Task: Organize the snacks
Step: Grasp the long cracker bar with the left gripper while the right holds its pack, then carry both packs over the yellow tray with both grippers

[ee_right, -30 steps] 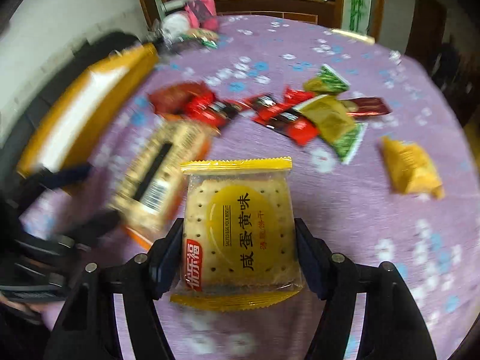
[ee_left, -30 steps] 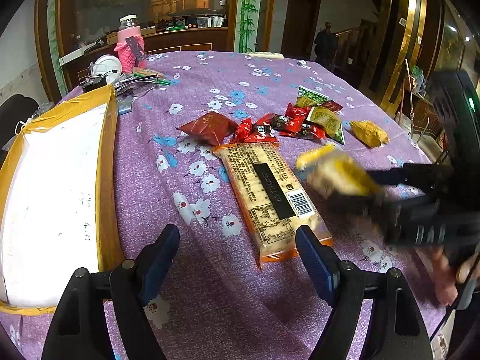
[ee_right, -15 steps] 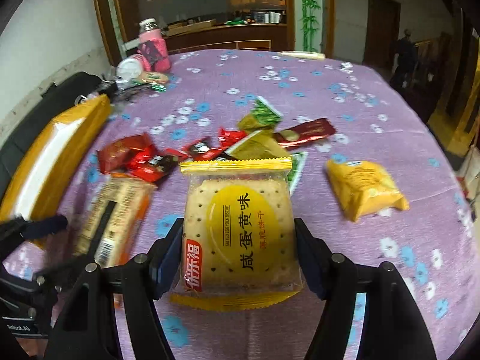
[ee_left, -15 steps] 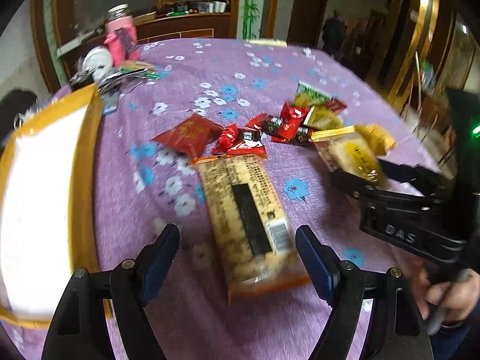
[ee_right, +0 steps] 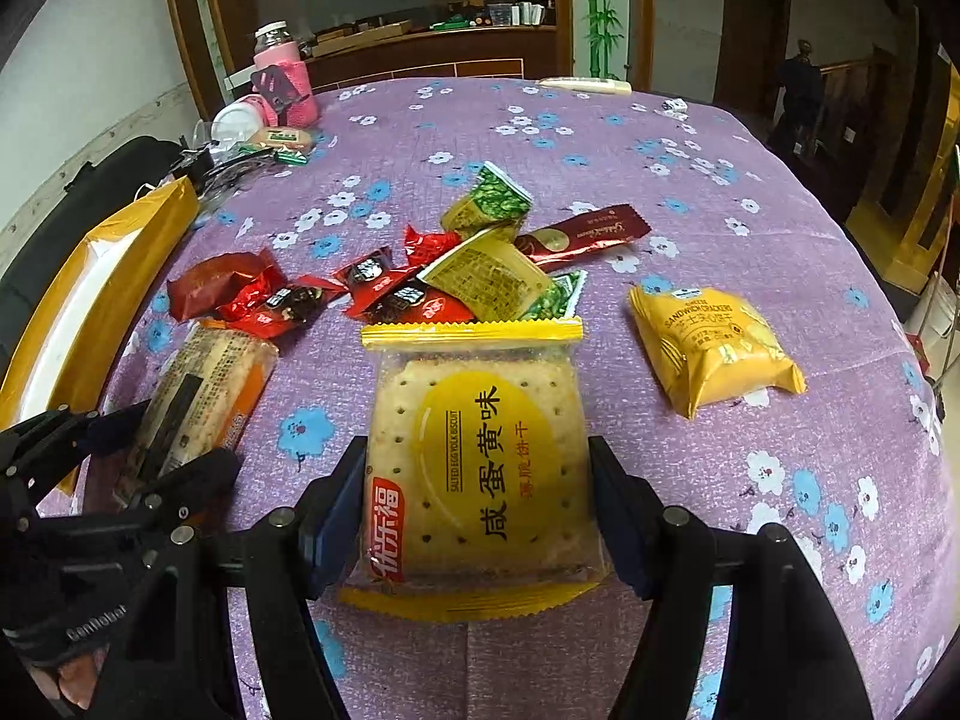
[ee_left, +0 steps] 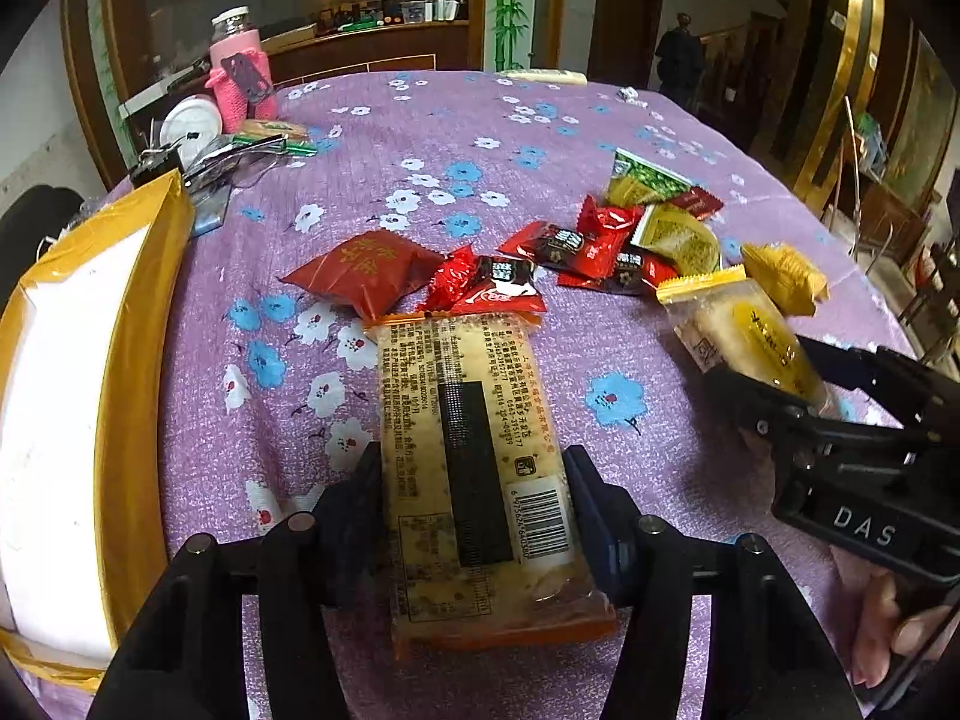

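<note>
My left gripper (ee_left: 474, 498) is shut on the near end of a long orange cracker pack (ee_left: 468, 438) lying on the purple flowered tablecloth; it also shows in the right wrist view (ee_right: 198, 396). My right gripper (ee_right: 477, 480) is shut on a square salted egg yolk biscuit pack (ee_right: 480, 462) held above the cloth, also seen in the left wrist view (ee_left: 744, 330). A pile of small red, green and yellow snack packets (ee_left: 600, 246) lies beyond. A yellow sandwich cracker bag (ee_right: 714, 348) lies to the right.
A shallow yellow-rimmed box (ee_left: 138, 324) with a white inside stands at the left edge of the table. A pink bottle (ee_left: 240, 72), a white lid and clutter sit at the far left. The table edge drops off at the right.
My left gripper has moved forward and closed on the long cracker pack, which was lying free between open jaws. My right gripper, still holding the biscuit pack, swung right and steadied.
</note>
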`<state>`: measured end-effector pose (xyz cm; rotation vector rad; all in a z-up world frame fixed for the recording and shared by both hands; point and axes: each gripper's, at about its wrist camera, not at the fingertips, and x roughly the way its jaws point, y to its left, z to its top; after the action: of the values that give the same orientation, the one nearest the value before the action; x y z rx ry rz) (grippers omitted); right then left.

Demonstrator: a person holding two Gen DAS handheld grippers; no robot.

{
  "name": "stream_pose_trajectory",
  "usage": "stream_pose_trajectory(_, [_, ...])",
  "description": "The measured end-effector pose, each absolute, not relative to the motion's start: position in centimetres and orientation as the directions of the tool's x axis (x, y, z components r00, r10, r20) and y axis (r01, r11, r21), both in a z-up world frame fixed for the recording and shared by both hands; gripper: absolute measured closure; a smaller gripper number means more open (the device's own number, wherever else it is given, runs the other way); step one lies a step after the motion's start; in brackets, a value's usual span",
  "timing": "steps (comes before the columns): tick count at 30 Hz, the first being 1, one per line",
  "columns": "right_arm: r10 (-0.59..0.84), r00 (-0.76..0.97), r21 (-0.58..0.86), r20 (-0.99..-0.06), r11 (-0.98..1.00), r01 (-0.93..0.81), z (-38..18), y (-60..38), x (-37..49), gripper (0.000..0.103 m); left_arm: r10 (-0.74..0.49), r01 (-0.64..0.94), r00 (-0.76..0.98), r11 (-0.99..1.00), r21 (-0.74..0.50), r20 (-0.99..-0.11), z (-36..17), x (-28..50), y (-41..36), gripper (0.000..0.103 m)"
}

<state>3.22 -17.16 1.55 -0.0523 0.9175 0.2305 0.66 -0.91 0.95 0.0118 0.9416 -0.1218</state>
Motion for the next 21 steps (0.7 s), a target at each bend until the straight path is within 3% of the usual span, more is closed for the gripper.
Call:
stream_pose_trajectory(7, [0.205,0.613,0.059,-0.763,0.967,-0.249,2.3,-16.8,2.6,0.035,-0.152,0.095,0.653,0.988,-0.119,-0.742,2.3,-0.2,0.3,0.044])
stream_pose_trajectory(14, [0.2,0.611,0.04,-0.766,0.963,-0.265,2.2,-16.2,2.6,0.035,-0.131,0.093,0.594,0.991,-0.094,-0.793,1.2,0.7,-0.1,0.044])
stream_pose_trajectory(19, [0.201,0.606,0.039,-0.77,0.962,-0.27,2.1,-16.2,2.6,0.035,-0.086,0.117,0.579,0.993,-0.022,-0.811,0.7,0.9,-1.4,0.035])
stream_pose_trajectory(20, [0.202,0.603,0.039,-0.772,0.962,-0.272,2.0,-16.2,2.6,0.035,-0.086,0.118,0.582,0.993,-0.021,-0.809,0.7,1.0,-1.4,0.037])
stream_pose_trajectory(21, [0.204,0.602,0.039,-0.772,0.961,-0.275,1.9,-16.1,2.6,0.035,-0.088,0.11,0.592,0.994,-0.028,-0.801,0.8,0.9,-1.2,0.045])
